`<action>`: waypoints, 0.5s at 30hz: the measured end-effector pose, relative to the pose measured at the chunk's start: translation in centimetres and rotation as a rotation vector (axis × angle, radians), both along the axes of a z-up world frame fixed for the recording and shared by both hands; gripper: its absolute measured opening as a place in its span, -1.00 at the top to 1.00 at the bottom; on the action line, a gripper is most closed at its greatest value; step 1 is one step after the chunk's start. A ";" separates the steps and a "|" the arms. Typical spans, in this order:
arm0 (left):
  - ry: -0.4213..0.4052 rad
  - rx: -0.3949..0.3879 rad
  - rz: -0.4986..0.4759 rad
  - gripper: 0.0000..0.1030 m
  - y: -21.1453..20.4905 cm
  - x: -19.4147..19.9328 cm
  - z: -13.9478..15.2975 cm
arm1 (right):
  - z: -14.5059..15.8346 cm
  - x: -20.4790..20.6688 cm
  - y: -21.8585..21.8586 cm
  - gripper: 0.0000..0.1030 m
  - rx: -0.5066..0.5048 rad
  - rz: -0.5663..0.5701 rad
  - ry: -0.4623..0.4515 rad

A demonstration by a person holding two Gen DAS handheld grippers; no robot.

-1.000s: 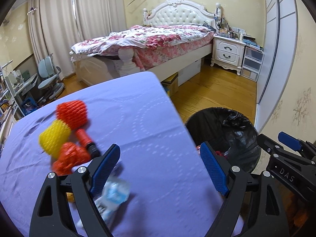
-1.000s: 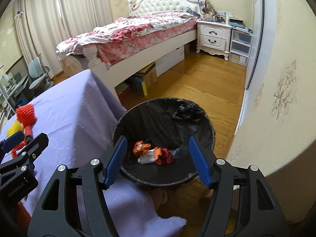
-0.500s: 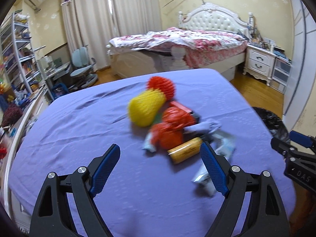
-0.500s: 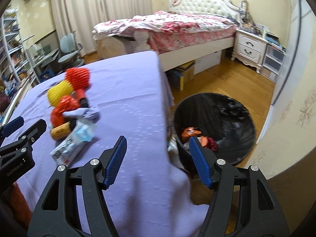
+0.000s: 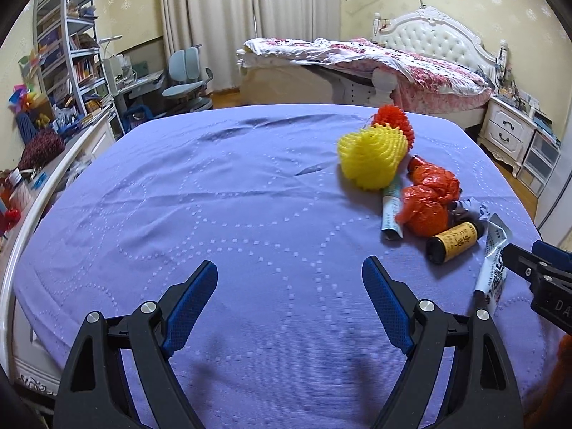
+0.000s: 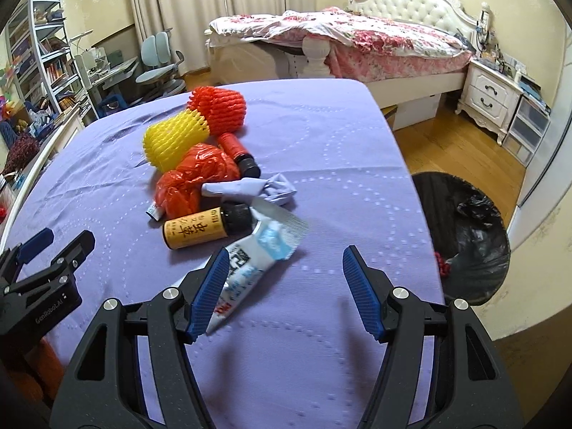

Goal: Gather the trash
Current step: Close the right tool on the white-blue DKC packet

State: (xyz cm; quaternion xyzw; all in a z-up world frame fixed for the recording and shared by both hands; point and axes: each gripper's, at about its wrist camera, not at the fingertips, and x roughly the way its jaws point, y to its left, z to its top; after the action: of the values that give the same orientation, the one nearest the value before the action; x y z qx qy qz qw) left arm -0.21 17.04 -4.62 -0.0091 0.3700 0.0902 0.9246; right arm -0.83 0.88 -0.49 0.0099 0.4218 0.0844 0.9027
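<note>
Purple dotted tablecloth (image 6: 321, 136); yellow foam net (image 6: 173, 139); red foam net (image 6: 221, 109); black bin (image 6: 464, 250).

On the table (image 6: 321, 136), toward 11 o'clock in the right wrist view: a cluster of trash. Farthest back, two foam nets (image 6: 195, 121) side by side and touching. Just before them, a crumpled bag (image 6: 193, 178), with a small bottle (image 6: 237, 152) at its 2 o'clock. At the bag's 3 o'clock, a wad of tissue (image 6: 257, 187). At its 6 o'clock, a labelled bottle (image 6: 203, 227) lying on its side; at its 8 o'clock, a tube (image 6: 154, 211) poking out from under it. Nearest, a flat sachet (image 6: 257, 250) at the labelled bottle's 4 o'clock. Off the table's edge at 3 o'clock, on the floor, a lined bin (image 6: 464, 236). Beyond the table at 12 to 1 o'clock, a bed (image 6: 357, 39); at 2 o'clock, a nightstand (image 6: 489, 96); at 10 o'clock, shelves (image 6: 39, 50) and a chair (image 6: 157, 60).
</note>
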 end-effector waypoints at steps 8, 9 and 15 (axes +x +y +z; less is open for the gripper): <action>0.003 -0.046 0.018 -0.61 1.4 -0.3 -0.5 | -1.4 0.7 1.5 -0.34 -0.042 -0.011 0.043; 0.002 -0.049 0.017 -0.61 1.5 -0.3 -0.5 | -1.5 0.6 1.4 -0.34 -0.048 -0.013 0.047; -0.004 -0.047 0.011 -0.61 1.1 -0.4 -0.4 | -1.8 0.3 0.1 -0.34 -0.056 -0.032 0.057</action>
State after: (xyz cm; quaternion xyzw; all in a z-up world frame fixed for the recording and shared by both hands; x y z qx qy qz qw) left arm -0.62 18.17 -4.98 -0.0332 0.3700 0.0867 0.9244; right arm -0.55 0.97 -2.25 -0.0063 0.4491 0.0577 0.8916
